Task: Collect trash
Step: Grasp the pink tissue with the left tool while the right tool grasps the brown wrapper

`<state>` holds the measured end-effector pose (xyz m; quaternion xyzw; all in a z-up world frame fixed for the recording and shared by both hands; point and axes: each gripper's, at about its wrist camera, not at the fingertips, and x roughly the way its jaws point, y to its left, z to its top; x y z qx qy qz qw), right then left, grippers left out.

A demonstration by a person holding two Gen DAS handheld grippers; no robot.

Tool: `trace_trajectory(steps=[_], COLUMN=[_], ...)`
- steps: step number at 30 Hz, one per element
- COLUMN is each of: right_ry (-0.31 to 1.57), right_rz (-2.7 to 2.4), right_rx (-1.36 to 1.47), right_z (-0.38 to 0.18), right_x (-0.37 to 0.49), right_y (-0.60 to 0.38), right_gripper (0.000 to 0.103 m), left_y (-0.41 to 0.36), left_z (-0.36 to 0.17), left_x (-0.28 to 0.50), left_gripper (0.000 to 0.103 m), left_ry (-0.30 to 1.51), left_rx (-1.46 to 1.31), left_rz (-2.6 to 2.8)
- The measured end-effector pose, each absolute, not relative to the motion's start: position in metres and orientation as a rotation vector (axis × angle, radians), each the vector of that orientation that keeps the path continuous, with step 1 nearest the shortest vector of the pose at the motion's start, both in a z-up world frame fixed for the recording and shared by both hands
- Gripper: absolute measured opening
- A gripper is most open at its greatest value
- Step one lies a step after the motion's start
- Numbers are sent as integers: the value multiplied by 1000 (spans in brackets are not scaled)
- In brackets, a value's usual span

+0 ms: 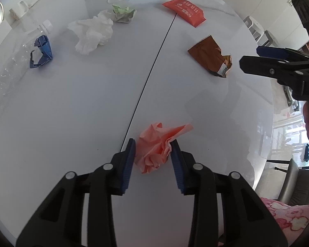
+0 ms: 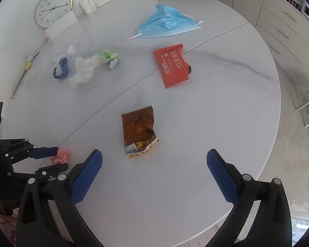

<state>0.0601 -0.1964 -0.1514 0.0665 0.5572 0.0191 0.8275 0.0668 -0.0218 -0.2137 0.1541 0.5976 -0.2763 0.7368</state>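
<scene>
Two claws over glossy white marble table (image 2: 226,78). Left gripper (image 1: 153,144) clenched on crumpled pink paper ball (image 1: 154,150) beside table seam; right gripper (image 2: 154,156) spread wide, empty, above torn brown foil snack wrapper (image 2: 139,131). Round wall clock (image 2: 52,8) seen whole by right wrist only.

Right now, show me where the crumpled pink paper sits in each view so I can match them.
Left wrist view: crumpled pink paper low centre, between the left gripper fingers, right of the table seam.
Right wrist view: crumpled pink paper far lower left, between the left gripper fingers.
Shared landmark: brown snack wrapper.
</scene>
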Motion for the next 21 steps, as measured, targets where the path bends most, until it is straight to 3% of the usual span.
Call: trace_trajectory(steps=[2, 4, 9, 15, 21], right_ry=[1176, 1187, 1230, 1257, 1251], right_rz=[70, 93, 125, 123, 115], right_rx=[131, 113, 27, -70, -42], right_z=[-155, -159, -174, -183, -174], right_x=[68, 75, 88, 91, 83], right_y=[-193, -188, -172, -157, -160], right_gripper=[98, 88, 79, 45, 42], left_y=[-26, -28, -21, 5, 20], left_z=[-214, -213, -203, -192, -189], left_x=[65, 65, 71, 72, 69], left_gripper=[34, 34, 34, 34, 34], left_ry=[1306, 1303, 1291, 1287, 1280], left_rx=[351, 352, 332, 294, 285], left_rz=[-617, -625, -633, -628, -638])
